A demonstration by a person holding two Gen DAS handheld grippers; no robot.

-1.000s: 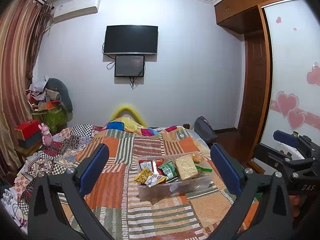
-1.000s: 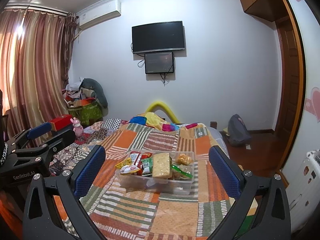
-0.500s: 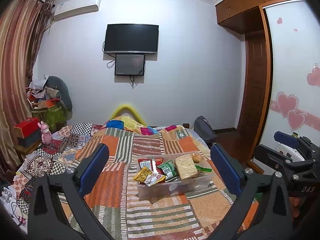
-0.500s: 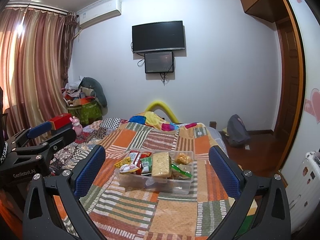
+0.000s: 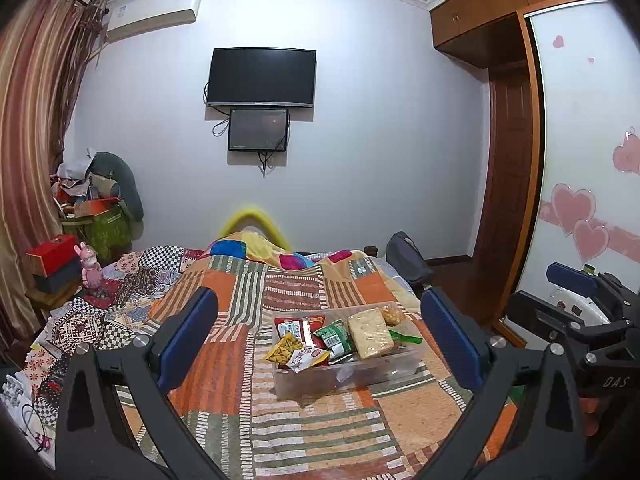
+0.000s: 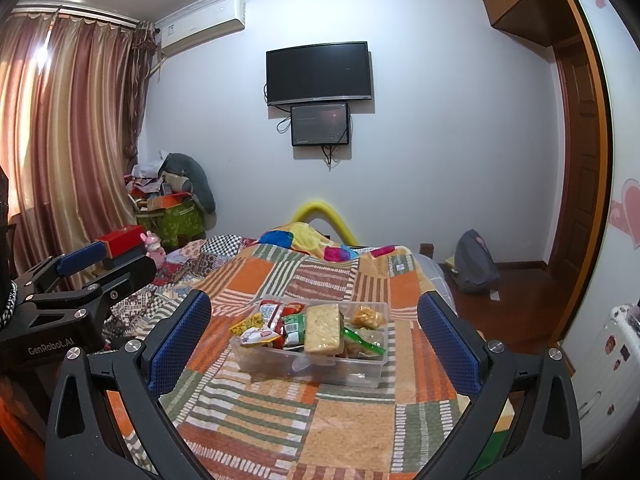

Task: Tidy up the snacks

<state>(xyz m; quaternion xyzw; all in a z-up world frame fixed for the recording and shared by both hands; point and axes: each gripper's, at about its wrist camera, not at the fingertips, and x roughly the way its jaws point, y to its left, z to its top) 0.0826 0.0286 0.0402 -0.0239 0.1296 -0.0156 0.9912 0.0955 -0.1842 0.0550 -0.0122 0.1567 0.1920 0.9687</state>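
Note:
A clear plastic box [image 5: 400, 366] full of snack packets sits on the patchwork bedspread [image 5: 240, 364]; it also shows in the right wrist view [image 6: 360, 372]. A pale noodle block [image 5: 370, 333] [image 6: 322, 328], green and red packets [image 5: 333, 336] and a yellow packet [image 5: 285, 347] lie in it. My left gripper [image 5: 320, 340] is open and empty, held back from the box. My right gripper [image 6: 314, 340] is open and empty, also short of the box. Each gripper shows at the edge of the other's view.
The bed runs toward the far wall under a TV [image 5: 261, 77]. A cluttered side table with a red box [image 5: 52, 254] and pink toy stands left. A dark bag [image 6: 476, 262] lies on the floor at right, beside a wardrobe [image 5: 516, 184].
Both grippers have barely shifted; the box sits a touch lower in the left wrist view. Nothing was taken hold of or let go.

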